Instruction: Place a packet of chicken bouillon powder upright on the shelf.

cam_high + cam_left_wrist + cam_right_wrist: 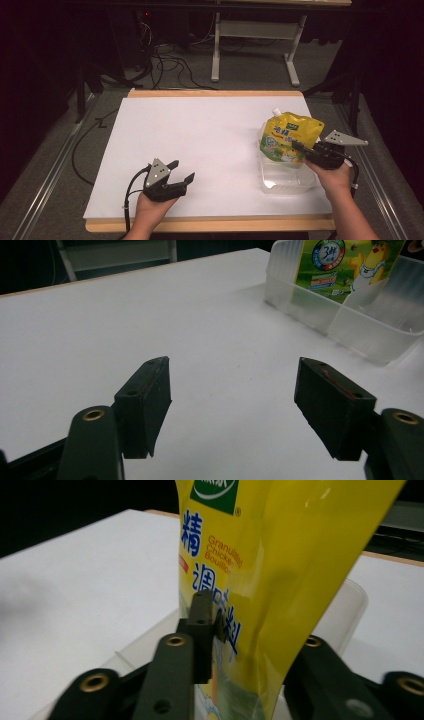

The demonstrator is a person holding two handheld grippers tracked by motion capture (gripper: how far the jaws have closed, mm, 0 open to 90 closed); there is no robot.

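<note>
A yellow spouted pouch [290, 138] of chicken bouillon stands upright in a clear plastic bin [287, 181] at the table's right. My right gripper [298, 146] is shut on the pouch [280, 570], its jaws pinching the pouch's side from the right. In the left gripper view the pouch [350, 265] stands in the bin [350, 330] at the upper right. My left gripper [181, 171] stands open near the table's front left, with nothing between its jaws [232, 405], a little above the white sheet.
A white sheet [200, 145] covers the wooden table top [210, 93]. Behind the table stand a grey frame [255, 35] and loose cables [165, 65] on the floor. A metal rail [55, 165] runs along the left side.
</note>
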